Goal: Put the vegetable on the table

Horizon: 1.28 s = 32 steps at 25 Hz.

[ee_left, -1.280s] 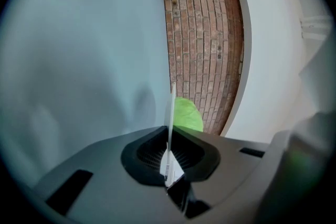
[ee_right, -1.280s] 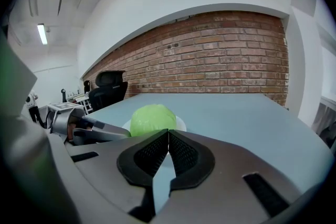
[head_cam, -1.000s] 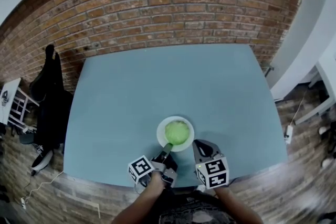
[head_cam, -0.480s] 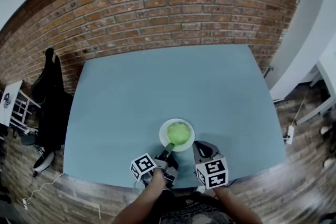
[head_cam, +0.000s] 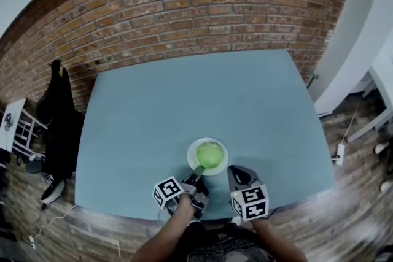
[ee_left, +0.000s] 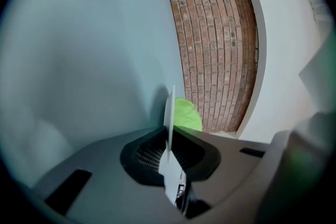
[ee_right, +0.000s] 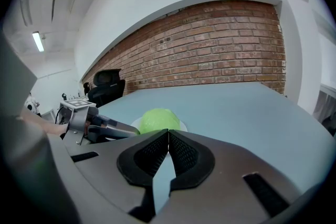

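Observation:
A round green vegetable [head_cam: 210,154] sits on a small white plate [head_cam: 192,154] near the front edge of the blue-grey table [head_cam: 184,95]. My left gripper [head_cam: 198,172] reaches in from the near side and is shut on the plate's near rim [ee_left: 169,107], though its jaws are opening. In the left gripper view the vegetable [ee_left: 187,114] shows just behind the rim. My right gripper [head_cam: 237,172] hovers to the right of the plate, shut with nothing in it. In the right gripper view its tips [ee_right: 168,134] meet in front of the vegetable [ee_right: 159,119], and the left gripper [ee_right: 113,130] shows at the left.
A red brick wall [head_cam: 202,3] runs behind the table's far edge. A black chair draped with dark clothing [head_cam: 58,119] stands off the left side, beside a white rack [head_cam: 15,123]. A white column [head_cam: 350,46] rises at the right. Brick-patterned floor [head_cam: 362,193] surrounds the table.
The plate with the vegetable and both grippers stay almost where they were. Only the head view shifts slightly.

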{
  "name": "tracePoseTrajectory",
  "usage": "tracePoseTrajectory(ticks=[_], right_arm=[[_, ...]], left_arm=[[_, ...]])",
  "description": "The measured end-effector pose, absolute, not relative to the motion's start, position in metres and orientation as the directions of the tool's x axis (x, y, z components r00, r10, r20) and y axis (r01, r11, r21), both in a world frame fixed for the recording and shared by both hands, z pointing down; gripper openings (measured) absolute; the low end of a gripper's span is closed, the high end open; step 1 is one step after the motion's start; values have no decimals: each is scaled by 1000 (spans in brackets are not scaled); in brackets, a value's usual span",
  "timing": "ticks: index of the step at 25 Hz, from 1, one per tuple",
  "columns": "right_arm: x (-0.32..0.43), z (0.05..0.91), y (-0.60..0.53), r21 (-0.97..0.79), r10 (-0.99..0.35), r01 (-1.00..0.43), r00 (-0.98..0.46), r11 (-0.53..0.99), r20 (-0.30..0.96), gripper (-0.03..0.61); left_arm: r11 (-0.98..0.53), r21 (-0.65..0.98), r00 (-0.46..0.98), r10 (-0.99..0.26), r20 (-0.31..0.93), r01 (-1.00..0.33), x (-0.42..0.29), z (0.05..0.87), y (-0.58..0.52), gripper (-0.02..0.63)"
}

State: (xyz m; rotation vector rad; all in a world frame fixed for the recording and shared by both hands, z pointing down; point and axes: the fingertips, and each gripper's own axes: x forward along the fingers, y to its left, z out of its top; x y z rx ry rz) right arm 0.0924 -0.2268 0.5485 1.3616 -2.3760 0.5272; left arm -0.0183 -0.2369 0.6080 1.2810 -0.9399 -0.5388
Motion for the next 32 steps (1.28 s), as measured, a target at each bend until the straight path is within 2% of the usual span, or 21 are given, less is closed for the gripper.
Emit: tracePoseTrajectory(ticks=[18, 32], right_arm=[[92, 556, -218, -160, -738, -877, -469, 453, 485, 8], [88, 557, -216, -164, -738, -879, -466, 447, 488, 8]], left_arm=[[308, 864, 530, -692, 491, -398, -17, 621, -231, 29], [302, 751, 482, -615, 624, -587, -26, 624, -231, 61]])
